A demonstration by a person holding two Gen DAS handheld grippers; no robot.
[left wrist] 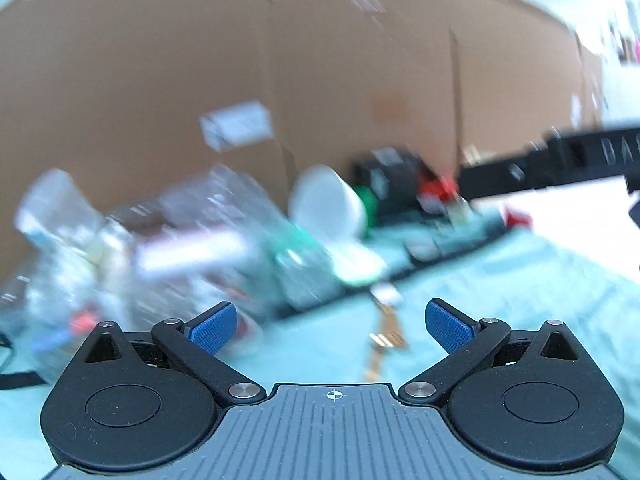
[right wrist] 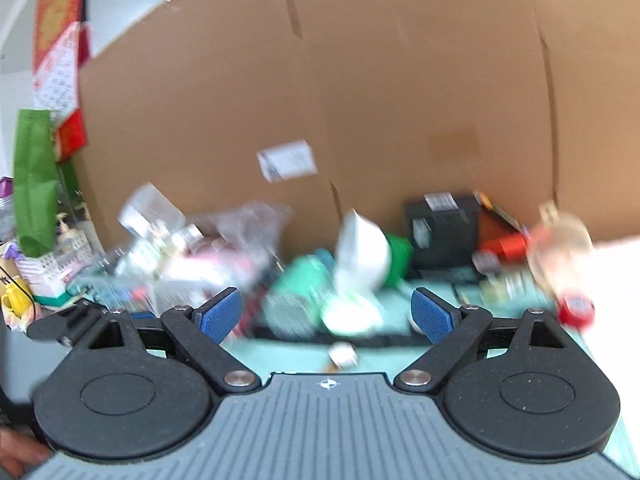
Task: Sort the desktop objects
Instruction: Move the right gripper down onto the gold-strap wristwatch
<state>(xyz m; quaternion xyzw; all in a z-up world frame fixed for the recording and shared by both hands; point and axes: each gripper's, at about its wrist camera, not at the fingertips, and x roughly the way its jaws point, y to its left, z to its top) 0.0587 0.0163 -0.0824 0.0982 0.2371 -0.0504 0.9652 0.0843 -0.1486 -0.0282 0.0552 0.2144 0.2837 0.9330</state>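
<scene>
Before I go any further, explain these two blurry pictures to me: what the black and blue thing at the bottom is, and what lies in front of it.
No robot here: a person carries a two-finger tool in each hand, each with a camera looking along its fingers. One picture comes from the left tool, the other from the right tool. Both stand open and hold nothing. Ahead, on a light green cloth, lies a blurred heap: clear plastic wrapping, a white cup, a black box. A cardboard wall stands behind.
</scene>
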